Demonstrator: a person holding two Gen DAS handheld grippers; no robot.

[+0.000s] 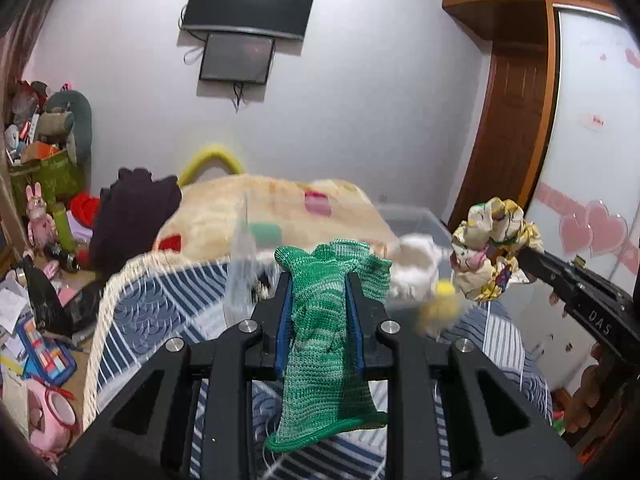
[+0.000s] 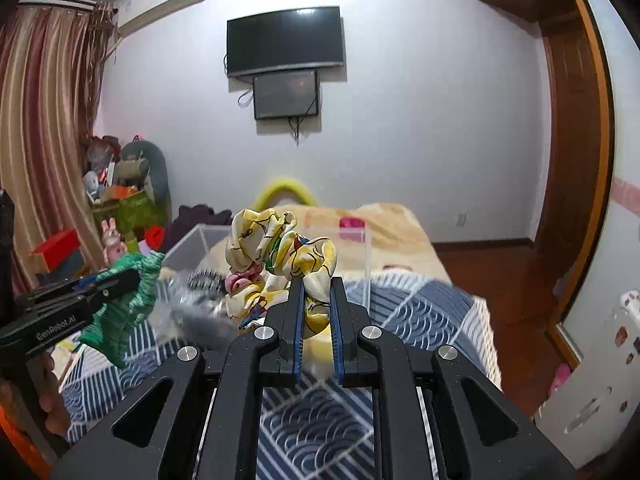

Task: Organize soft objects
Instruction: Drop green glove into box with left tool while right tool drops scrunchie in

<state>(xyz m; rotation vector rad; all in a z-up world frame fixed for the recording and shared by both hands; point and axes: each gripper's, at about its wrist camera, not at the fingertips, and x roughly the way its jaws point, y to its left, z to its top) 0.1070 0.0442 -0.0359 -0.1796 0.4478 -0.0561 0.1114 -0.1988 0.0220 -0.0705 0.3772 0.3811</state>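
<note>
Green knitted cloth [image 1: 320,320], loosely ribbed and limp, hangs clamped in the left gripper [image 1: 320,292] jaws above the bed [image 1: 160,308]. Beside it, the right gripper [image 2: 316,300] jaws pinch a crinkled, satiny yellow-print scrunchie [image 2: 280,256]. Blurred white and yellow soft things [image 1: 424,280] near a clear bin [image 1: 412,220] are hard to identify.

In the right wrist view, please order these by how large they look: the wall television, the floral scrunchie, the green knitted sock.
1. Floral scrunchie, though it sits nearest the camera, so this is unsure.
2. Wall television, looking nearly the same size.
3. Green knitted sock.
</note>
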